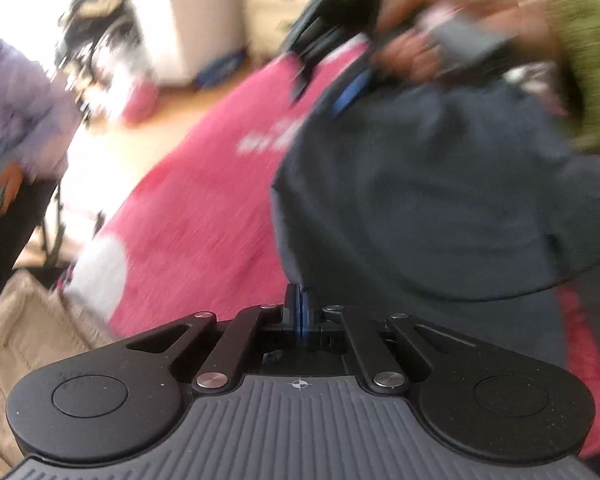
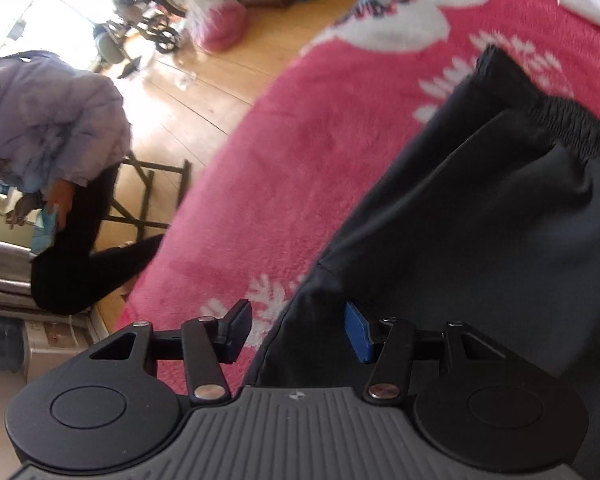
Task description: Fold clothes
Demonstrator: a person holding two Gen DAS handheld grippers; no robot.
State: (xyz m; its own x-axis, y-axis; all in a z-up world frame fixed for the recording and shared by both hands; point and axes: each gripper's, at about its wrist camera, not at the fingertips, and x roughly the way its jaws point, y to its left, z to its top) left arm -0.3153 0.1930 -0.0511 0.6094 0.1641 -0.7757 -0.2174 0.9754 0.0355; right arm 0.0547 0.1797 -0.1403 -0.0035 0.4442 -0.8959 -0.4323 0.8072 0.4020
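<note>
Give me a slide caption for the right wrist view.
Right gripper with open jaws over the edge of dark grey trousers on a pink blanket.

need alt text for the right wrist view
The right gripper, jaws open, hovers over the edge of a dark grey garment with an elastic waistband lying on a pink fleece blanket with white patterns.

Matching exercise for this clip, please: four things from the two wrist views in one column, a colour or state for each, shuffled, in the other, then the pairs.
1. left gripper
2. right gripper
3. blanket
4. dark garment

A. pink with white patterns
B. jaws apart over the garment's edge
C. elastic waistband showing
D. jaws closed together

Pairs: 1-D, 2-B, 3-A, 4-C
</note>
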